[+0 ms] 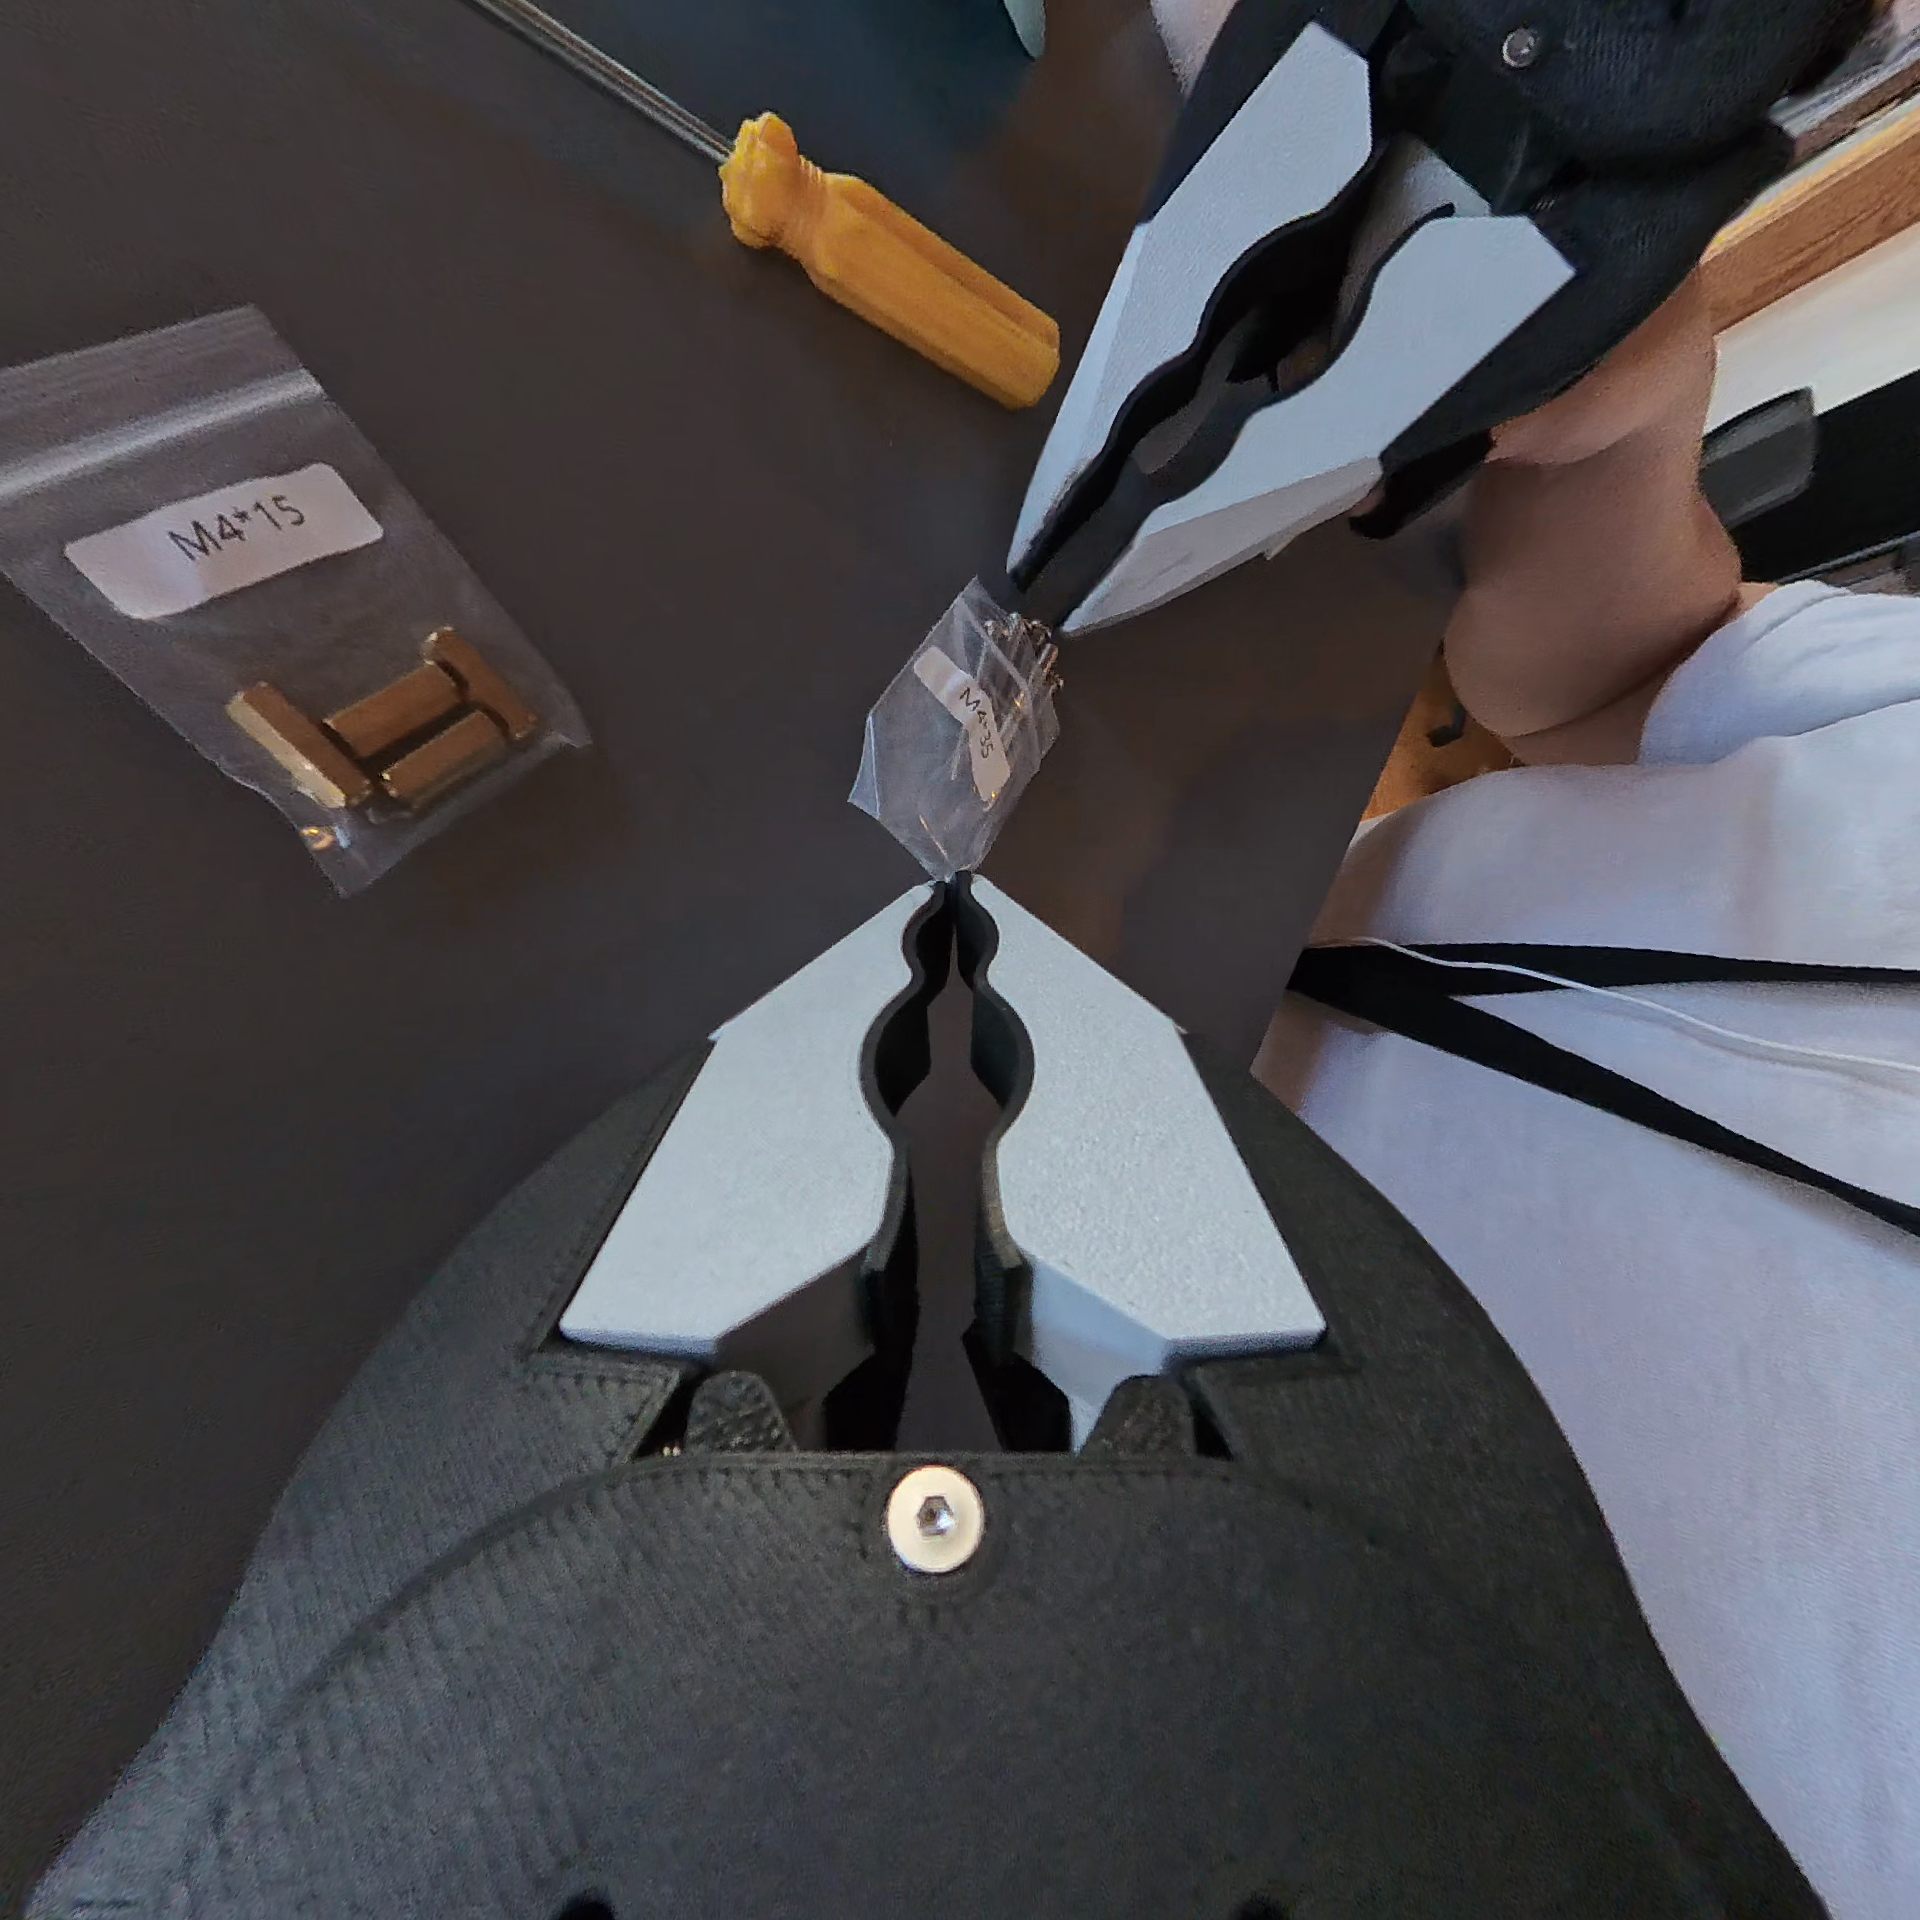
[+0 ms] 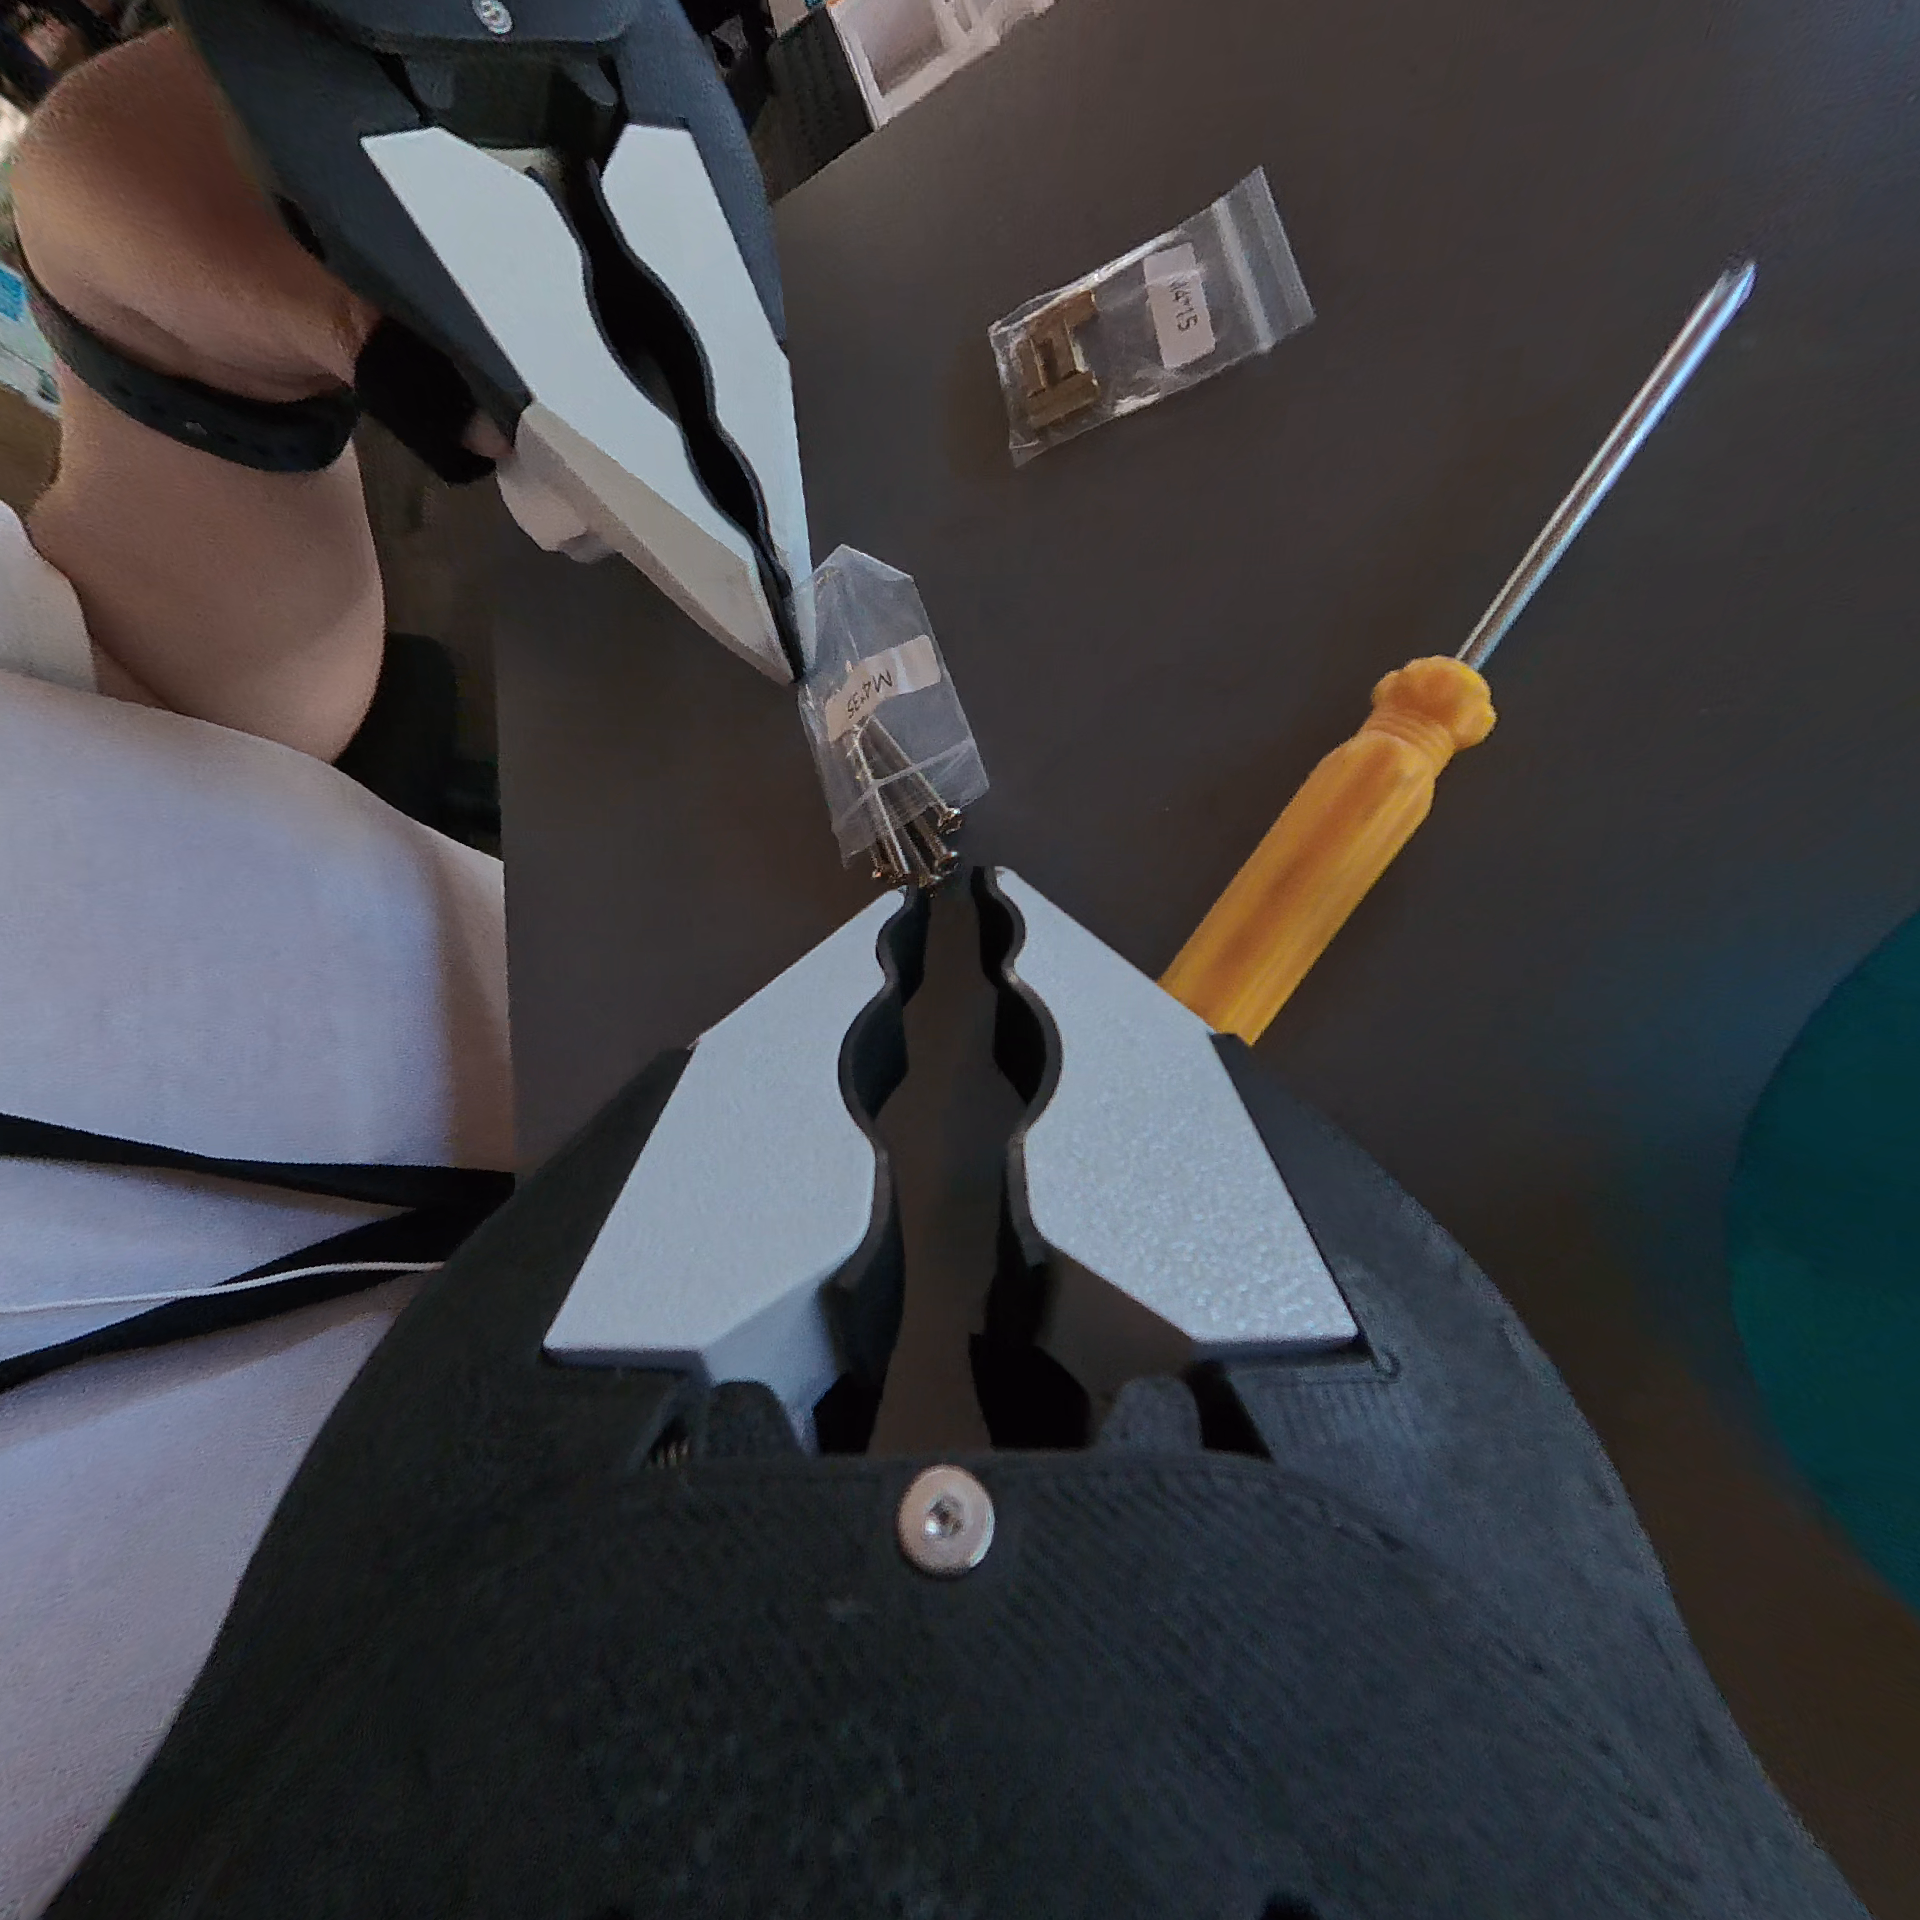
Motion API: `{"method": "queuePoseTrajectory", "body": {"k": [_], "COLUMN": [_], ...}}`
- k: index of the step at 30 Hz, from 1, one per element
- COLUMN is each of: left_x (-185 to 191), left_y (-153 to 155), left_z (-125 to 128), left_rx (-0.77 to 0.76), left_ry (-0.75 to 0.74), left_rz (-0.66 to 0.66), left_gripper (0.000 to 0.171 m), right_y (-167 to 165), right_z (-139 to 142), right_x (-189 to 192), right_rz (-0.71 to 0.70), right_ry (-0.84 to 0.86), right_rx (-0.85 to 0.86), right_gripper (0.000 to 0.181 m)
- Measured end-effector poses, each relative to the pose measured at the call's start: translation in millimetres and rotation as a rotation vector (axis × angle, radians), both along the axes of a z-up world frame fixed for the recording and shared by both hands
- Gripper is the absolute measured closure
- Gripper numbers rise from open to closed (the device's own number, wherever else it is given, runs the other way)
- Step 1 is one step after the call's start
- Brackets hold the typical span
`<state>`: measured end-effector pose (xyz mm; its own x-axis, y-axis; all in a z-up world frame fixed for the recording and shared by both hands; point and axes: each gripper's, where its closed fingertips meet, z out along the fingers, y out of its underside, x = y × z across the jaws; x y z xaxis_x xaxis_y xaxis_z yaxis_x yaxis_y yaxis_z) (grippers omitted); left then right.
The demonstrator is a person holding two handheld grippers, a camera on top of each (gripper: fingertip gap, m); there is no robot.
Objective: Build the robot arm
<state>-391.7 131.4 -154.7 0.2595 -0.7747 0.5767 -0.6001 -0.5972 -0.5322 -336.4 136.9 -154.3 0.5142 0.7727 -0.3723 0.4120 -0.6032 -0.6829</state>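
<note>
A small clear plastic bag of long silver screws [image 1: 961, 727], with a white label, hangs in the air between my two grippers above a dark table [image 1: 520, 1039]. My left gripper [image 1: 951, 883] is shut on one corner of the bag. My right gripper [image 1: 1039, 613] comes in from the upper right and pinches the opposite end, where the screw heads bunch. In the right wrist view the bag [image 2: 894, 717] sits just ahead of my right gripper [image 2: 948, 885], whose tips are narrowly closed on the screw-head end. The left gripper [image 2: 795, 665] holds the far corner.
A second clear bag with brass standoffs [image 1: 301, 644] lies on the table and shows in the right wrist view [image 2: 1143, 322]. A yellow-handled screwdriver [image 1: 894, 260] lies beside it [image 2: 1330, 831]. A person in a white shirt [image 1: 1662, 1143] stands at the table edge. A teal object [image 2: 1849, 1195] is at the right. The left gripper's tips are roughly 7 centimeters from the right gripper's.
</note>
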Motion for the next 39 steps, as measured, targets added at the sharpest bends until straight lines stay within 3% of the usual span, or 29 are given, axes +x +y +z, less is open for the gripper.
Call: {"method": "queuePoseTrajectory", "body": {"k": [8, 13, 15, 39], "left_x": [-1, -2, -2, -3], "left_y": [-1, -2, -2, 0], "left_z": [0, 0, 0, 0], "left_rx": [-0.001, 0.000, 0.000, -0.012], "left_ry": [0.002, -0.005, -0.007, -0.013], "left_rz": [-0.013, -0.025, -0.027, -0.021], "left_gripper": [0.171, 0.171, 0.171, 0.171], "right_y": [0, 2, 1, -6], "right_z": [3, -3, -3, 0], "right_x": [-6, -8, -9, 17], "right_rz": [0.145, 0.225, 0.244, 0.161], "right_ry": [-0.136, -0.227, -0.217, -0.249], "right_rx": [0.230, 0.294, 0.270, 0.232], "right_gripper": [0.164, 0.163, 0.171, 0.178]}}
